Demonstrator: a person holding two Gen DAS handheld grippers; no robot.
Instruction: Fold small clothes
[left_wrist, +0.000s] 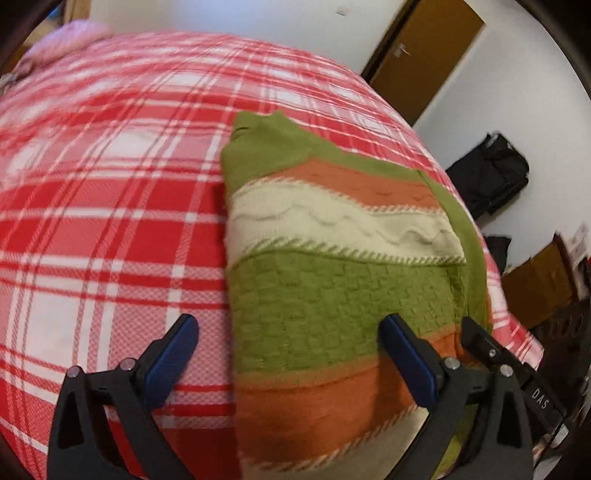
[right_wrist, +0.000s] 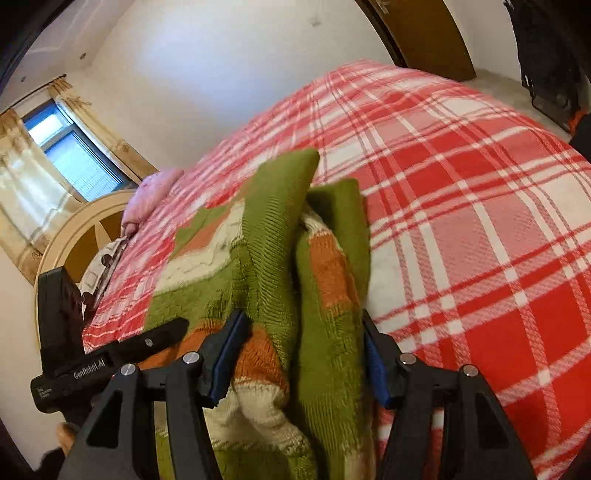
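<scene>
Bed w/ red plaid blanket (left_wrist: 110, 221) fills both views. Knit sweater (left_wrist: 332, 277) lies centre-right in left view, sides folded in, I'd say approx. halfway; the crosswise fold is left. My left tongs (left_wrist: 288, 354) gape wide, empty, over its hem. Right tongs (right_wrist: 301, 354) pinch a bunched green fold (right_wrist: 325, 332).

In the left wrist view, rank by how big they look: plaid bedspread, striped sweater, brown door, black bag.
1. plaid bedspread
2. striped sweater
3. brown door
4. black bag
Door and bag sit farther off, so they look smaller than they are.
</scene>
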